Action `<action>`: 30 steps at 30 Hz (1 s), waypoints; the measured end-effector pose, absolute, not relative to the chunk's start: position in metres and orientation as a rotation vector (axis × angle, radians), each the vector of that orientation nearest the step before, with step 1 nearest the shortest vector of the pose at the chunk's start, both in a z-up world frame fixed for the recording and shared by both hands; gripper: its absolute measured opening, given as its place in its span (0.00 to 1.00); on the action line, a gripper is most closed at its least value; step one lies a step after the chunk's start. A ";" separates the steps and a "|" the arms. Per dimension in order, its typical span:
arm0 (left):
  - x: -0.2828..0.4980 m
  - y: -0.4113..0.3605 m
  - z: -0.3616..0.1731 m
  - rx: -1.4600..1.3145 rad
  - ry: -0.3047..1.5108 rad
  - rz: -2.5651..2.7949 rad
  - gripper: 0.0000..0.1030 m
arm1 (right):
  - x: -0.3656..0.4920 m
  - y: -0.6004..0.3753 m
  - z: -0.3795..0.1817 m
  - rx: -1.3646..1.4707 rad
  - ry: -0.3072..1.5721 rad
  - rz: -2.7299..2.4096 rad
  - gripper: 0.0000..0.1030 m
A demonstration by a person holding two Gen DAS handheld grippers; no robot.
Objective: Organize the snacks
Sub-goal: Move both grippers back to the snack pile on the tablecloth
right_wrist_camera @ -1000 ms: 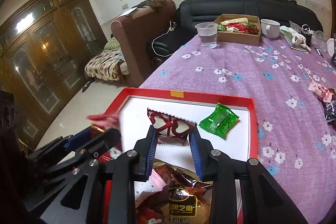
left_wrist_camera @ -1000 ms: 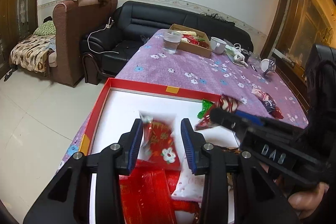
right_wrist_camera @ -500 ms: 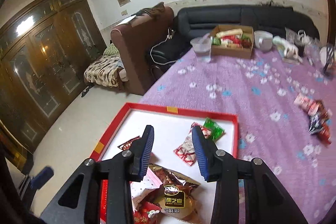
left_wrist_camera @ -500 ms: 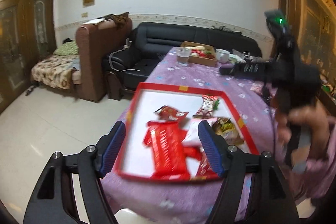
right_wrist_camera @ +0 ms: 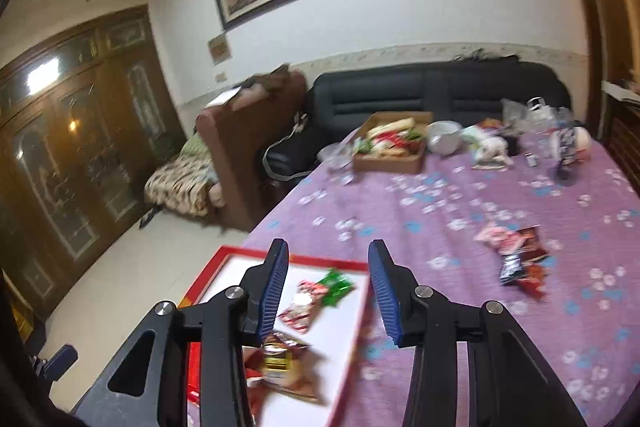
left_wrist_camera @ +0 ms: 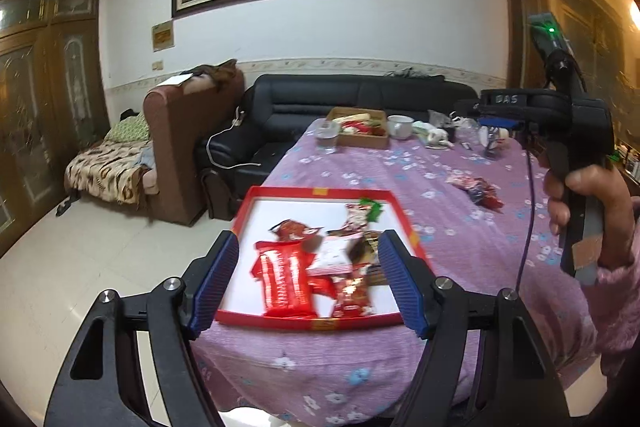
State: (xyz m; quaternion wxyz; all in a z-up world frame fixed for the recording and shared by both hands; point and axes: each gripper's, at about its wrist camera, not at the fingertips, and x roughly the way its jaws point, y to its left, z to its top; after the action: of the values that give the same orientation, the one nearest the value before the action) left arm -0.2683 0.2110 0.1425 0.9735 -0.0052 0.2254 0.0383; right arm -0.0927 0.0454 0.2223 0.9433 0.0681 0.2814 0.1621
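Several snack packets (left_wrist_camera: 286, 277) in red tray (left_wrist_camera: 320, 191)

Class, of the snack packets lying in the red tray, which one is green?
The small green packet at the red tray's far edge; the other packets are red, white or brown.

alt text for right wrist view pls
The right gripper, jaws opening and empty, hangs above a red tray of snack packets at the near end of a purple floral tablecloth; loose packets lie to its right.

blurred: loose wrappers (right_wrist_camera: 518, 259) | cut off: red tray (right_wrist_camera: 208, 269)
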 end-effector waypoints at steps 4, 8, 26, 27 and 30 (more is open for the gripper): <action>-0.265 0.195 0.145 -0.006 0.457 0.035 0.71 | -0.105 -0.004 0.234 0.148 0.536 0.250 0.42; -0.249 0.171 0.141 -0.003 0.484 -0.038 0.71 | -0.124 -0.069 0.234 0.223 0.509 0.167 0.46; -0.134 0.073 0.091 0.078 0.713 -0.250 0.71 | -0.077 -0.213 0.144 0.315 0.707 -0.043 0.52; -0.130 0.073 0.088 0.079 0.723 -0.248 0.71 | -0.063 -0.207 0.139 0.319 0.725 -0.020 0.52; -0.117 0.074 0.078 0.076 0.764 -0.233 0.71 | -0.016 -0.180 0.117 0.309 0.792 0.041 0.52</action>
State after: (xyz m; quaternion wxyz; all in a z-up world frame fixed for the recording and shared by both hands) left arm -0.1165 0.0740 0.0781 0.9207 0.0369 0.3717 -0.1134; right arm -0.0163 -0.1801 0.1169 0.9107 0.1501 0.3843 0.0200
